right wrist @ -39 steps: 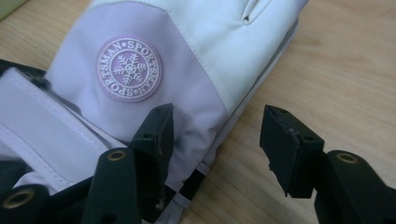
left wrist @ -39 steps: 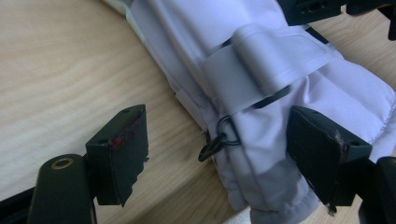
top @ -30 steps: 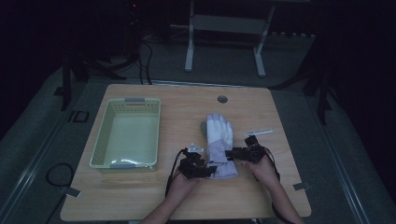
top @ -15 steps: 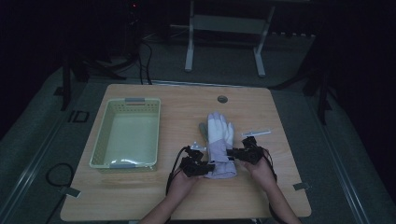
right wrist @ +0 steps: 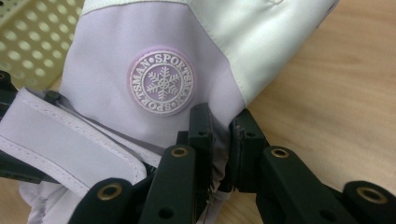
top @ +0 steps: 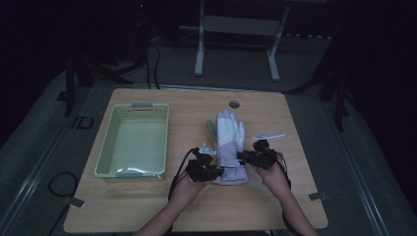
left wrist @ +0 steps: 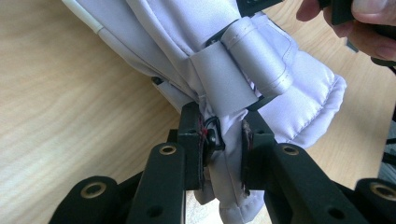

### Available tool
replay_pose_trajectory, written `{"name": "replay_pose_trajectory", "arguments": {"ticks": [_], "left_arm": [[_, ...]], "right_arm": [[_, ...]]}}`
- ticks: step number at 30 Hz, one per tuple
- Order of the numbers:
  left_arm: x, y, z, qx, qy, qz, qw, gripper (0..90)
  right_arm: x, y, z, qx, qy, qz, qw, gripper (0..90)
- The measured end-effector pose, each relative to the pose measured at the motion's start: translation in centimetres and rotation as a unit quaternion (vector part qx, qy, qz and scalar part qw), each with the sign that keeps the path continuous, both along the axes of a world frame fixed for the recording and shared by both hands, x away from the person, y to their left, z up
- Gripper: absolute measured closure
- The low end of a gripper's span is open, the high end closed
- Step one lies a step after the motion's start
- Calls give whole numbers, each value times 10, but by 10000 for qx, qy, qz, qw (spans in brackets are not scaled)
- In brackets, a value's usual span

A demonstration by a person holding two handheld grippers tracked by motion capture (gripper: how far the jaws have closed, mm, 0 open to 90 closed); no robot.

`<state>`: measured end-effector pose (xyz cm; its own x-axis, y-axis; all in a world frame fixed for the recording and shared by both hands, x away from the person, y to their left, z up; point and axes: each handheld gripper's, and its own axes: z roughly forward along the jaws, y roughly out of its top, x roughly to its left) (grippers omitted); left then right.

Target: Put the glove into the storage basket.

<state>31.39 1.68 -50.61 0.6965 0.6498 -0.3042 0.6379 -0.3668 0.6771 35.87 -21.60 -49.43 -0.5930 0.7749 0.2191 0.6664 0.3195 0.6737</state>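
At the left of the wooden bench (top: pixel 147 206) stands a pale green perforated plastic basket (top: pixel 132 142), probably where the padded white-and-lilac ski glove (top: pixel 228 142) is headed, which would explain why it is gripped at both sides of its cuff. The left tongs (left wrist: pixel 223 140), whose jaws have just been closing, are clenched on the strap-side cuff edge, forearm reaching in from below. The right tongs (right wrist: pixel 219 135), likewise just closing, pinch the opposite edge below the snowflake badge (right wrist: pixel 161 83), with the glove's fingers pointing away across mid-bench.
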Motion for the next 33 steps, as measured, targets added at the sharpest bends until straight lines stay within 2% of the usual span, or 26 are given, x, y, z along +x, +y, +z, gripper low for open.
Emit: {"name": "replay_pose_trajectory", "arguments": {"ticks": [7, 13, 22, 33], "left_arm": [[1, 12, 26, 87, -199, -45, 9998, 747], [3, 23, 43, 142, -321, -79, 9994, 747], [5, 37, 57, 182, -397, -121, 9990, 747], [9, 61, 71, 213, -359, -42, 9991, 747]], "right_arm": [[0, 12, 26, 9, -203, 13, 9998, 806], [1, 24, 43, 30, -336, 32, 9994, 805], [4, 39, 56, 61, -417, 46, 9991, 805], [10, 65, 68, 62, -481, 74, 9988, 805]]}}
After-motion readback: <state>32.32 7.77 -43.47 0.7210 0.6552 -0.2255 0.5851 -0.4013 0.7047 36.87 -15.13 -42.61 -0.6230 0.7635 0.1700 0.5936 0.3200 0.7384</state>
